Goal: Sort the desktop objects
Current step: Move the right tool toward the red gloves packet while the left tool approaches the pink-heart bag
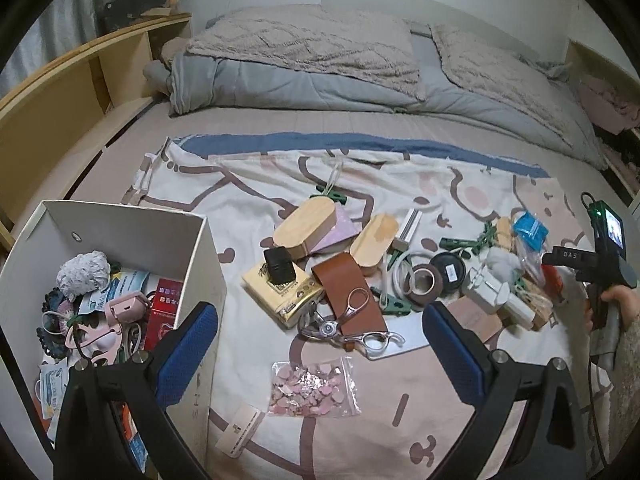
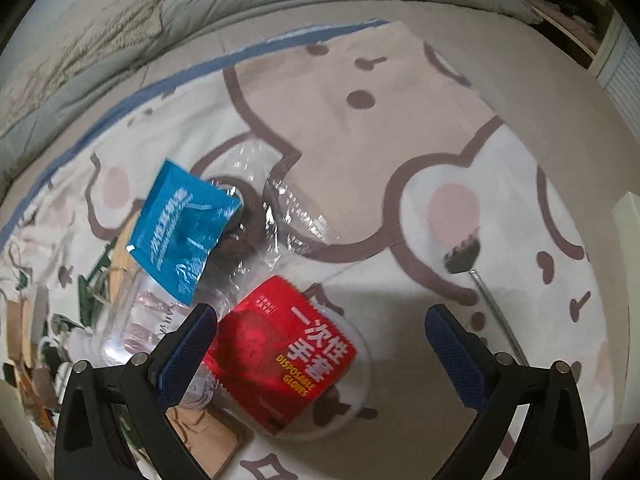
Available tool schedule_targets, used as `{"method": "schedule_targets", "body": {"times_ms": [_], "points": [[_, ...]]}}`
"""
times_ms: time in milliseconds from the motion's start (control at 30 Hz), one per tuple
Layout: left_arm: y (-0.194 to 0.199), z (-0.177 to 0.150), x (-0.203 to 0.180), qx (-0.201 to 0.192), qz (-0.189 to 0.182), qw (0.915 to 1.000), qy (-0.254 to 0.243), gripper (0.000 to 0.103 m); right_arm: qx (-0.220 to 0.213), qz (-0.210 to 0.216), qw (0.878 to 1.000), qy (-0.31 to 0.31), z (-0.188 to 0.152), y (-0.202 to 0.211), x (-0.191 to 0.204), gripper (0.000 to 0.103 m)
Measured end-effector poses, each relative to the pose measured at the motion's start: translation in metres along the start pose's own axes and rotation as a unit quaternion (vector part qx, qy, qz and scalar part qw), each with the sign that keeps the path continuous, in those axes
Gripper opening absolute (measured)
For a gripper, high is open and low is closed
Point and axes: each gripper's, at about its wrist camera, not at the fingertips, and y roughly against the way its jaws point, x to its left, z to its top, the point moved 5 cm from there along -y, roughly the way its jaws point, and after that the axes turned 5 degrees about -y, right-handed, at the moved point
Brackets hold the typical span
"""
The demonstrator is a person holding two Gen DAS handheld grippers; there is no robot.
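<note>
Low centre of right wrist frame, red glove packet lies flat on bedsheet betw wide-open right tool, light, thin, slippery film, prob pinch an edge; left tool also wide, empty.

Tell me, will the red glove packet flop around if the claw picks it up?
Probably. The red disposable-gloves packet looks thin and flat, with a crimped edge, so it likely bends and weighs little. Its shiny surface might slip between the pads. The right claw is open above it, so a pinch near one edge seems the safest bet.
</note>
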Motion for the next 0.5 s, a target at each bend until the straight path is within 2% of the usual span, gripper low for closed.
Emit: {"method": "schedule_targets", "body": {"times_ms": [167,267,333,500], "points": [[-0.004,-0.004,-0.007,0.006,0.000,0.9998,-0.017,0.103,-0.006,-0.021,1.000,0.018,-0.003,-0.004,0.001,0.103],[-0.006,-0.007,-0.011,0.008,0.003,0.9996,-0.027,0.103,0.018,-0.058,0.997,0.047,-0.017,-0.015,-0.007,0.103],[-0.007,-0.009,-0.013,0.011,0.003,0.9994,-0.031,0.103,0.009,-0.046,0.998,0.048,-0.023,-0.014,-0.011,0.103],[-0.012,-0.012,-0.014,0.017,0.003,0.9993,-0.034,0.103,0.017,-0.040,0.997,0.071,-0.039,-0.006,-0.018,0.103]]}}
